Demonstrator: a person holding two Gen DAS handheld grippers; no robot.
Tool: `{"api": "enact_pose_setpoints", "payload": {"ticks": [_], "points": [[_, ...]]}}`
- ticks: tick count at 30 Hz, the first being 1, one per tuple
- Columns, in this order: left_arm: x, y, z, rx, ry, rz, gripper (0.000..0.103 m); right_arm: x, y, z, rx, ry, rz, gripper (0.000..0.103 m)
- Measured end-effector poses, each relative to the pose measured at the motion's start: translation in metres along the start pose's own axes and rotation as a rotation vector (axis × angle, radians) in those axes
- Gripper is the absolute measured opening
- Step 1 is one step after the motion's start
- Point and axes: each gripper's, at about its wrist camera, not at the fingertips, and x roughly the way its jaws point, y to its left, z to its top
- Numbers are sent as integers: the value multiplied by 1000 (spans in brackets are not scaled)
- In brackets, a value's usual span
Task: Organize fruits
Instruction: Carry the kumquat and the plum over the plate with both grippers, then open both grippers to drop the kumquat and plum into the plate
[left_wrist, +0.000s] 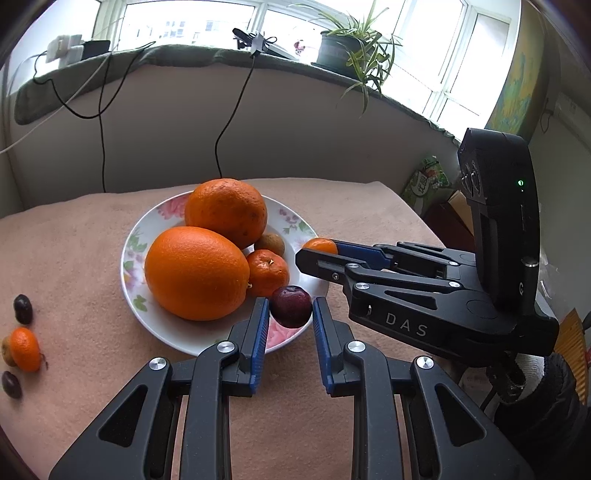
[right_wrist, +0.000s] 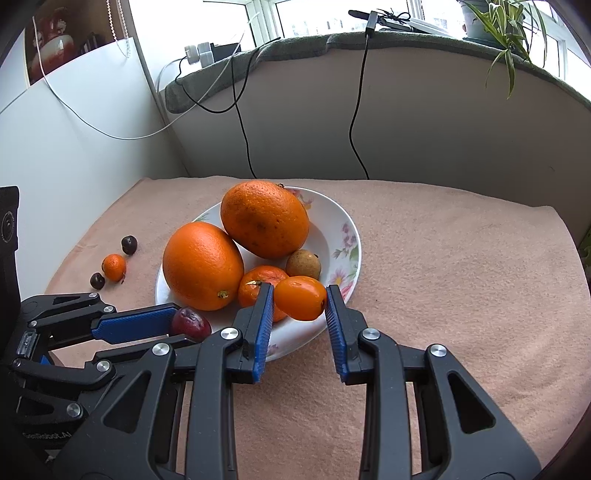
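My left gripper (left_wrist: 290, 308) has matte black linkage arms with silver screw heads and ribbed blue pads (left_wrist: 260, 334); my right gripper (right_wrist: 300, 295) matches it, its side marked "DAS" in pale letters, a green light on its black housing; a dark sleeve and white glove behind.

Two oranges (right_wrist: 236, 240), three small citrus (right_wrist: 300, 297), perhaps three plums (left_wrist: 291, 306)
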Motion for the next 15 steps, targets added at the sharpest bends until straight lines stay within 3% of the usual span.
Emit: {"api": "enact_pose_setpoints", "payload": {"ticks": [13,15], "points": [[-3,-2,0,8,-6,15,23,0,2,1,2,-2,-5,30],[-4,-2,1,9,-8,21,23,-2,1,1,7,-12,-12,44]]}}
